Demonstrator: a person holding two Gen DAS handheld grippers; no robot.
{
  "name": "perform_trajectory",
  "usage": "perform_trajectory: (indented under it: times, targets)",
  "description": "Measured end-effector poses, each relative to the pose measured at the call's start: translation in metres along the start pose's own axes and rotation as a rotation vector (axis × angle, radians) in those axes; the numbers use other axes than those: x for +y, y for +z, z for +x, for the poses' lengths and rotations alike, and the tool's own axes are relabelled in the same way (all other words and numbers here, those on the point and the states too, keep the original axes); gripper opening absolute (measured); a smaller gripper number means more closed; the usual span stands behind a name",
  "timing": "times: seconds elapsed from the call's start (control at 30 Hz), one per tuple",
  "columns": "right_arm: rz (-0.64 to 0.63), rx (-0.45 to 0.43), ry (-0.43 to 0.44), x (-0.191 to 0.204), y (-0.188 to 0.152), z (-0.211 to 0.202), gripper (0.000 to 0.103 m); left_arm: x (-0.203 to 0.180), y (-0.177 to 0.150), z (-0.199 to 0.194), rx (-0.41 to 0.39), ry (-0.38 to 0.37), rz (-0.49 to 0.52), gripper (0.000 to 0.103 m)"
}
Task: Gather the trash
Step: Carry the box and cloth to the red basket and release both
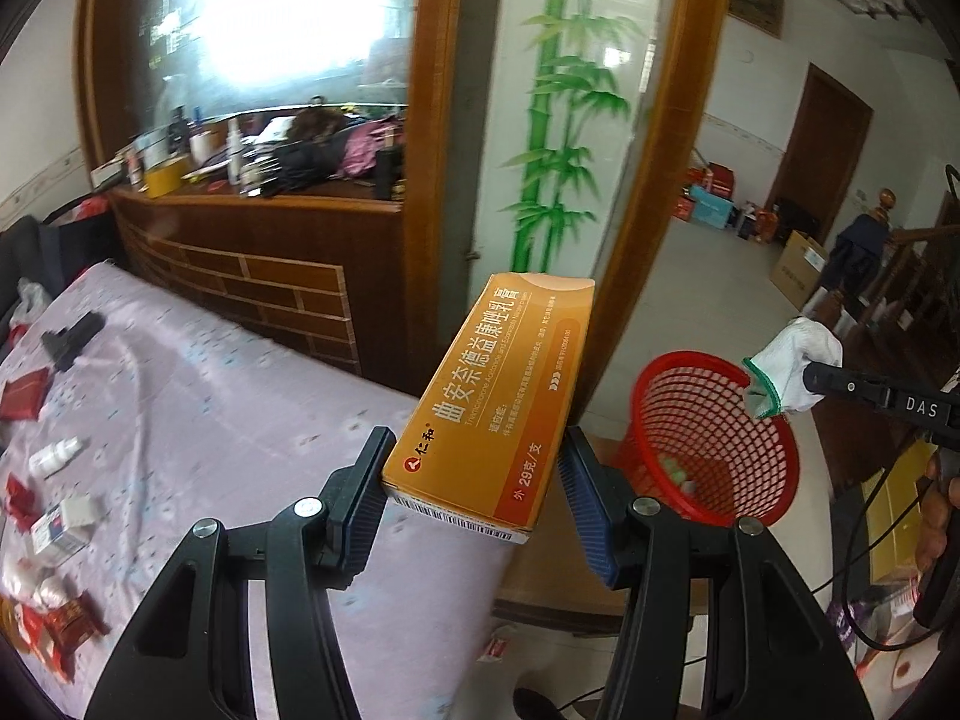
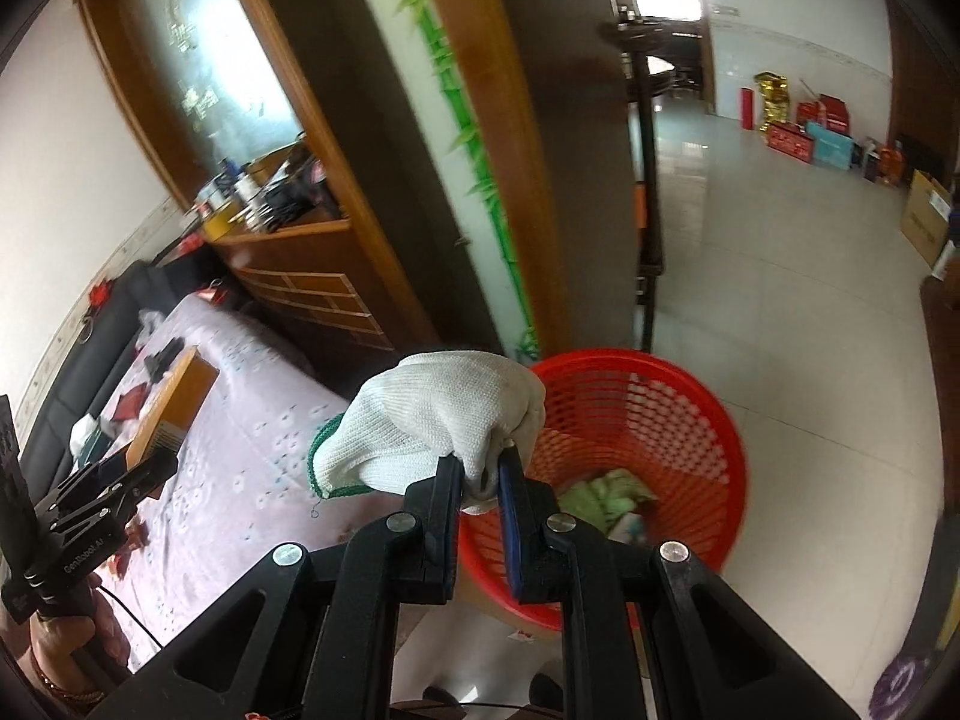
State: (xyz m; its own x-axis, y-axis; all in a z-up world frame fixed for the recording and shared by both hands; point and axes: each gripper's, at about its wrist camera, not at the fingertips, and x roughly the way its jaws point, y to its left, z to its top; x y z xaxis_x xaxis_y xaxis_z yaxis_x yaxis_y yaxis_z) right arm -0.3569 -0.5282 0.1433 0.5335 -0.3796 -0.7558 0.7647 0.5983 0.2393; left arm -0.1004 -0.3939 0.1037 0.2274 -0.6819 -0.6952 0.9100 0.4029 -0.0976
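Where tiled floor (image 2: 810,312) spreads, patterned bedsheet (image 1: 198,396) adjoins.

A pale tiled floor (image 2: 792,300) was seen beyond a wood-framed partition (image 1: 666,180) painted with green bamboo (image 1: 558,120).

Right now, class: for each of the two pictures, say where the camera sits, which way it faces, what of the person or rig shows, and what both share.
Left wrist: on the left hand-held gripper, facing down past its orange box to the cloth-covered table; the right hand-held gripper's tip shows.
Right wrist: on the right hand-held gripper, over the red basket, pinching a white glove; a hand shows.
Shared: basket, glove, box, table.
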Motion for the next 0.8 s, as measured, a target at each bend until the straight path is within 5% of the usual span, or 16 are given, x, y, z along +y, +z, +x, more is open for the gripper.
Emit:
perform_trajectory:
  times: [0.8]
  targets:
    - [0.137, 0.001, -0.104, -0.099, -0.016, -0.029, 0.013, -0.126, 0.015, 0.064, 0.088, -0.157, 0.143, 0.055]
